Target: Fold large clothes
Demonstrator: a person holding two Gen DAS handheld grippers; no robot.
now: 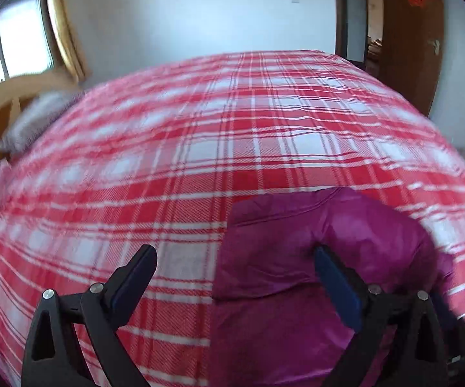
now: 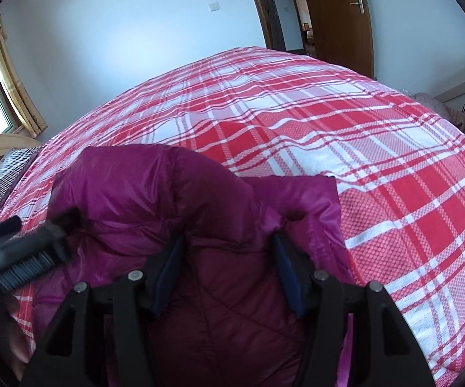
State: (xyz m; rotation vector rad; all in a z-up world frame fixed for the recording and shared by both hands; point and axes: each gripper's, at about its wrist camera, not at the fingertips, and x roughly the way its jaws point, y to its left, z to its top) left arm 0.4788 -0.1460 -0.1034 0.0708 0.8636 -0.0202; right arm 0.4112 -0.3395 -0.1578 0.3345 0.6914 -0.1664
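Jacket (image 2: 174, 200), magenta, padded: lying bunched on plaid-covered bed (image 2: 377, 167). Right claw (image 2: 227, 242) clamped on a thick fold of it. Left claw (image 1: 235, 254) spread wide, empty, above jacket's edge.

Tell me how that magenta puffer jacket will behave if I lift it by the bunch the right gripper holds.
Probably floppy: the magenta puffer jacket already slumps in soft folds around the right gripper. Likely light for its bulk, given the puffy quilting. Its shiny shell may slip on the plaid bedspread.

Right gripper (image 2: 227, 242) fingers (image 2: 171, 254) around magenta padded jacket (image 2: 142, 187) on plaid bed (image 2: 361, 129).
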